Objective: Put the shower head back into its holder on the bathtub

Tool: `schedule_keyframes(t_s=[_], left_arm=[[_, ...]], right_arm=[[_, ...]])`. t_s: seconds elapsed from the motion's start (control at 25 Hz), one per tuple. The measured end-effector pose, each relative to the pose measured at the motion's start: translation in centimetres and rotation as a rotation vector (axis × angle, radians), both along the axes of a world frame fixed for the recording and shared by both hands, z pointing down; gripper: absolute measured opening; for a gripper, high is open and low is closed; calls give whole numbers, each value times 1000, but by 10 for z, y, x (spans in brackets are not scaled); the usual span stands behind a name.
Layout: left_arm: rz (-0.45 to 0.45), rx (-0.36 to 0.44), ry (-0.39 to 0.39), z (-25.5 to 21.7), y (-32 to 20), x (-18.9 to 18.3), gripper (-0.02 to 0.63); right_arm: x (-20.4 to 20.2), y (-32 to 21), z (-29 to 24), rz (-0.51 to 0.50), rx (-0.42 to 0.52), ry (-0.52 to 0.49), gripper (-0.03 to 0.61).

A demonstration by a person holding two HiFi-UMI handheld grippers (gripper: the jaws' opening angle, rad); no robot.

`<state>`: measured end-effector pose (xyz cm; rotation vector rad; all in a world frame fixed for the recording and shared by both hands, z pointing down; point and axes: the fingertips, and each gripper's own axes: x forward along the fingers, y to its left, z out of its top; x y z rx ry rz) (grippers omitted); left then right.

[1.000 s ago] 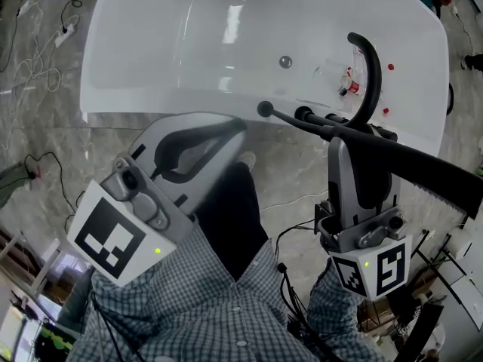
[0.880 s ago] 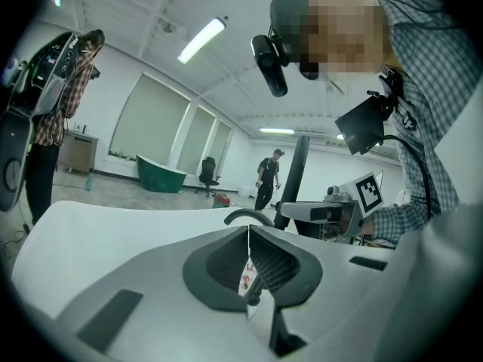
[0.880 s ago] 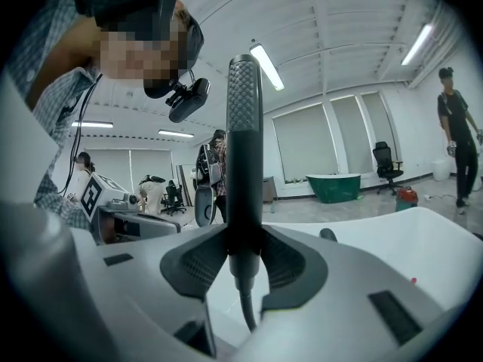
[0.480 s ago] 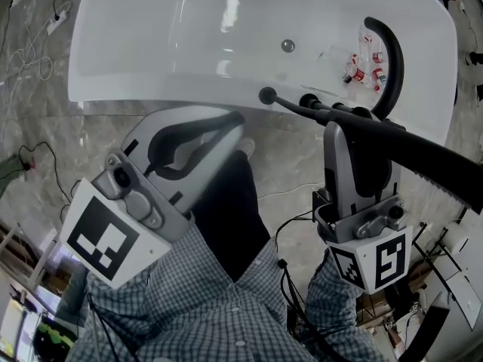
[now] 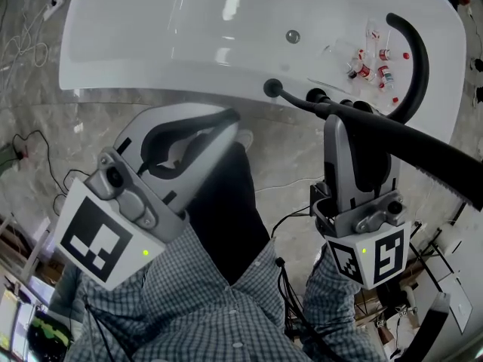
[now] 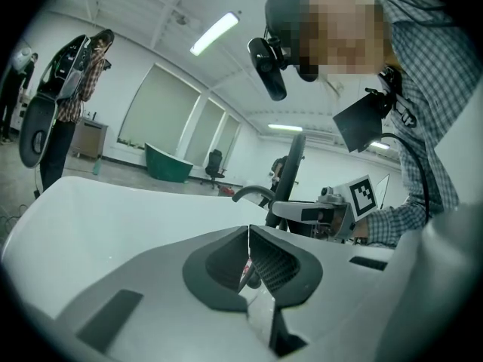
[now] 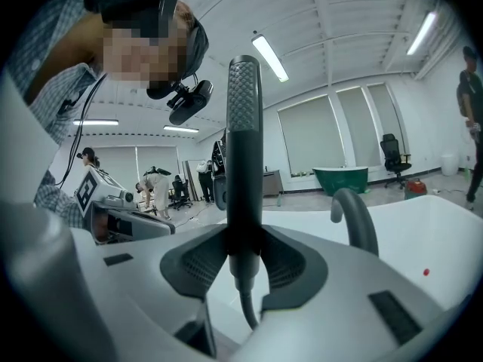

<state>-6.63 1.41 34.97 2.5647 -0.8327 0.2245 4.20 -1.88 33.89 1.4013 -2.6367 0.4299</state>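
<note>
The black shower head [image 5: 423, 151] is a long wand that lies crosswise over the tub's near rim, its rounded end [image 5: 272, 89] toward the left. My right gripper [image 5: 355, 121] is shut on it. In the right gripper view the shower head [image 7: 243, 149] stands upright between the pads, and its hose [image 7: 246, 311] hangs below. Black fittings [image 5: 315, 95] sit on the white bathtub's rim [image 5: 151, 89]; which one is the holder I cannot tell. My left gripper [image 5: 229, 121] is shut on nothing, below the rim; its jaws [image 6: 247, 261] meet.
A black curved spout [image 5: 413, 59] arches over the tub's right end. Several small red-capped bottles [image 5: 373, 62] lie inside the tub near the drain [image 5: 293, 36]. Cables [image 5: 30, 164] trail on the marble floor at left. People and another tub [image 7: 339, 178] are far behind.
The tub, spout and bottles have slid down and to the right in the head view as the camera shifted. Both grippers keep their pose; the right stays shut on the shower head.
</note>
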Motion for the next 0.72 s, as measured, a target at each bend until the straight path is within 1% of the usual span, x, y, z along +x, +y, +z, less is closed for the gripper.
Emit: schedule_keyframes(t_s=[0.36, 0.72], left_arm=[[-17, -9, 3, 13, 5, 0, 15], [-13, -26, -4, 33, -2, -5, 15]], right_arm=[[5, 4, 25, -2, -2, 38, 135], [0, -2, 55, -12, -25, 41, 135]])
